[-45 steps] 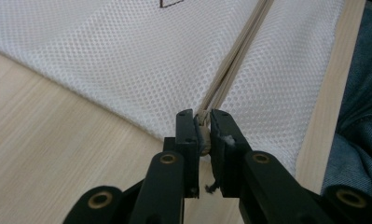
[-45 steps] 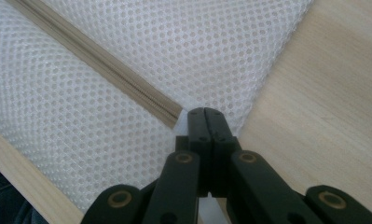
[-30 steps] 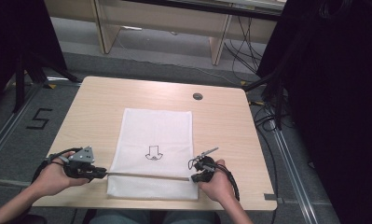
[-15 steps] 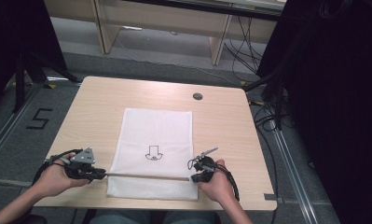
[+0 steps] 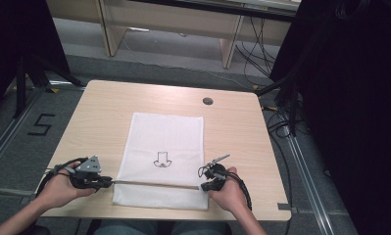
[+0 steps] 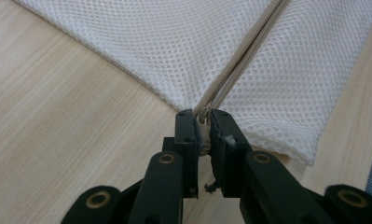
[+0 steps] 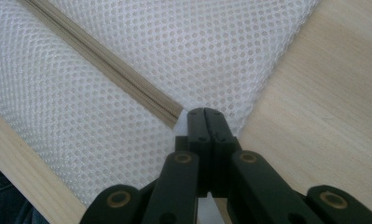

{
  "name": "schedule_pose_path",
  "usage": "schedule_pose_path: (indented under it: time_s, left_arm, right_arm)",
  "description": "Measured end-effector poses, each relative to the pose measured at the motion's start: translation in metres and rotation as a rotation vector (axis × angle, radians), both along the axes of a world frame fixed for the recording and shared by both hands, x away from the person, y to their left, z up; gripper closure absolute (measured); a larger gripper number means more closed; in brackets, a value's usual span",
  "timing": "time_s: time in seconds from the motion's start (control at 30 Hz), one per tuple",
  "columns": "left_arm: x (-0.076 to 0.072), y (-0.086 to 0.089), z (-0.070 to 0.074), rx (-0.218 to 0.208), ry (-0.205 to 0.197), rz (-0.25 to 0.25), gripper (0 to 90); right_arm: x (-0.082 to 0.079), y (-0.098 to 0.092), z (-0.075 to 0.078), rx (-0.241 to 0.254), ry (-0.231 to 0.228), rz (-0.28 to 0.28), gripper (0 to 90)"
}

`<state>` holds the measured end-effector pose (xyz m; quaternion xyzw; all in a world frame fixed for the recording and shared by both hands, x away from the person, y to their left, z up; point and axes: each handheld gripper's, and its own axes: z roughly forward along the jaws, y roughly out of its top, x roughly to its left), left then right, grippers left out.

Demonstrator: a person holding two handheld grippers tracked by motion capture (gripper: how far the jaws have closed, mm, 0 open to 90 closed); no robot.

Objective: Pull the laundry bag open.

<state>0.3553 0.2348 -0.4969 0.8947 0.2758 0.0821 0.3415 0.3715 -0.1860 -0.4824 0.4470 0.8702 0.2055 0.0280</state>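
Low in the frame, the mesh bag [image 5: 164,159] lies flat on the table [image 5: 105,112]; its zipper [image 5: 154,184] runs straight between the left claw [image 6: 203,116] and right claw [image 7: 204,113], each apparently clamped on one end.

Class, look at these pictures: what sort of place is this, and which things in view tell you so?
Probably a lab or recording workspace: a pale wooden table on grey floor, a taped number 5 floor mark, loose black cables beside it, and a white mesh bag laid out.
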Motion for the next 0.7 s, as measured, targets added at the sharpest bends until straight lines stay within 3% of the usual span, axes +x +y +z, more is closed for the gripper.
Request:
schedule_pose_path:
  time_s: [0.03, 0.1, 0.2, 0.23, 0.3, 0.37, 0.43, 0.5, 0.57, 0.7]
  left_arm:
    - [0.0006, 0.0009, 0.0006, 0.007, -0.013, -0.006, 79.9]
    - [-0.0002, 0.0011, 0.0001, -0.025, 0.007, 0.012, 76.7]
    - [0.0005, 0.0029, 0.0011, -0.04, 0.0, 0.002, 67.0]
    - [-0.0012, 0.003, 0.002, -0.088, -0.001, 0.031, 63.7]
    - [-0.0006, 0.0042, 0.0029, -0.137, -0.017, 0.038, 56.3]
    - [0.0007, 0.0048, 0.0029, -0.17, -0.028, 0.059, 50.0]
    - [0.0027, 0.006, 0.0033, -0.164, -0.047, 0.069, 45.4]
    - [0.0026, 0.0041, 0.0031, -0.195, -0.048, 0.088, 42.3]
    - [0.0043, 0.0039, 0.0043, -0.202, -0.06, 0.098, 39.9]
    - [0.0048, 0.0032, 0.007, -0.22, -0.054, 0.164, 35.8]
  right_arm:
    - [-0.0003, -0.0001, -0.0001, 0.001, -0.003, 0.0, 90.0]
    - [-0.0007, -0.0005, -0.001, 0.018, -0.006, -0.006, 89.4]
    - [-0.0015, -0.0021, 0.0018, 0.04, -0.008, -0.008, 79.0]
    - [-0.0025, -0.0017, 0.0031, 0.046, -0.03, -0.024, 77.8]
    - [-0.0038, -0.0024, 0.0064, 0.023, -0.069, -0.03, 76.2]
    - [-0.0026, -0.0037, 0.0076, 0.043, -0.117, -0.02, 73.4]
    - [-0.0022, -0.0045, 0.0084, 0.041, -0.134, -0.027, 71.2]
    - [-0.0026, -0.0056, 0.0085, 0.043, -0.128, -0.034, 68.9]
    - [-0.0006, -0.0071, 0.006, 0.042, -0.169, -0.018, 67.5]
    - [-0.001, -0.0067, 0.0077, 0.054, -0.156, -0.039, 65.3]
